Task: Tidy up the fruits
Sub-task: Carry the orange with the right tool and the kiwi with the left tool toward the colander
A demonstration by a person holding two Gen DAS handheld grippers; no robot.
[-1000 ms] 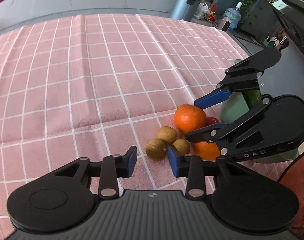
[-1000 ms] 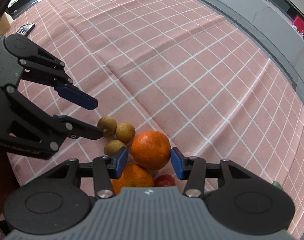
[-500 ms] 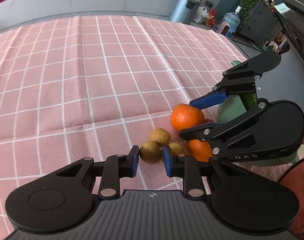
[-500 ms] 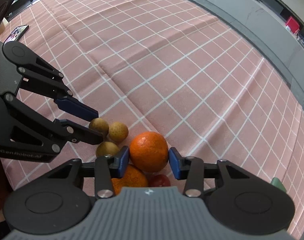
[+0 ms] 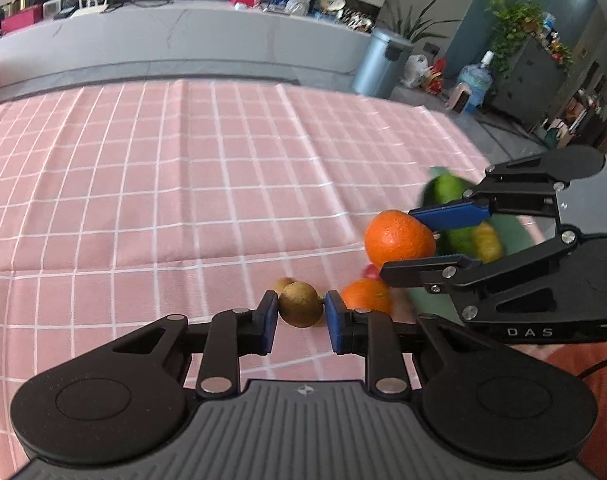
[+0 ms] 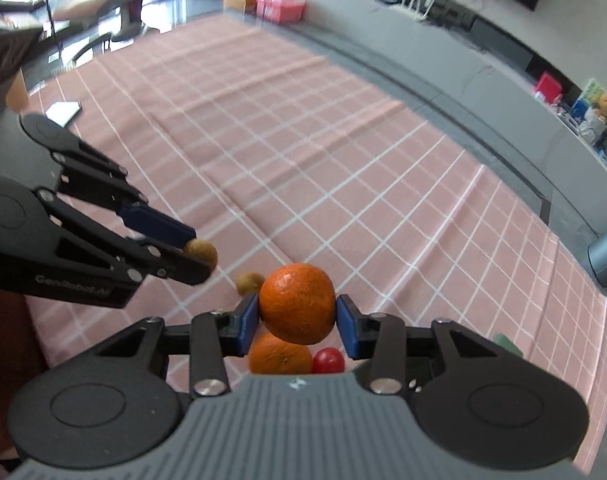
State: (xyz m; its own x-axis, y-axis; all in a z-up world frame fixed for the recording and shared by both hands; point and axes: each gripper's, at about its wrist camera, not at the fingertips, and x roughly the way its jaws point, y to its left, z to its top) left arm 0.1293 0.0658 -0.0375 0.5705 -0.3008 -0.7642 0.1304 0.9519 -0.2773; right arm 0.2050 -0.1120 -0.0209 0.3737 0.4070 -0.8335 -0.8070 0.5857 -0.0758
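Note:
My left gripper is shut on a small brown longan and holds it above the pink checked cloth; it also shows in the right wrist view. My right gripper is shut on an orange, lifted off the cloth; the orange also shows in the left wrist view. Below remain a second orange, a small red fruit and another longan.
A pale green bowl at the table's right edge holds a cucumber and a yellow fruit. The pink cloth stretches far and left. A phone-like flat object lies at the far left in the right wrist view.
Both grippers closed on their fruit and lifted: the left on the longan, the right on the orange. Both cameras tilted up, showing more of the room.

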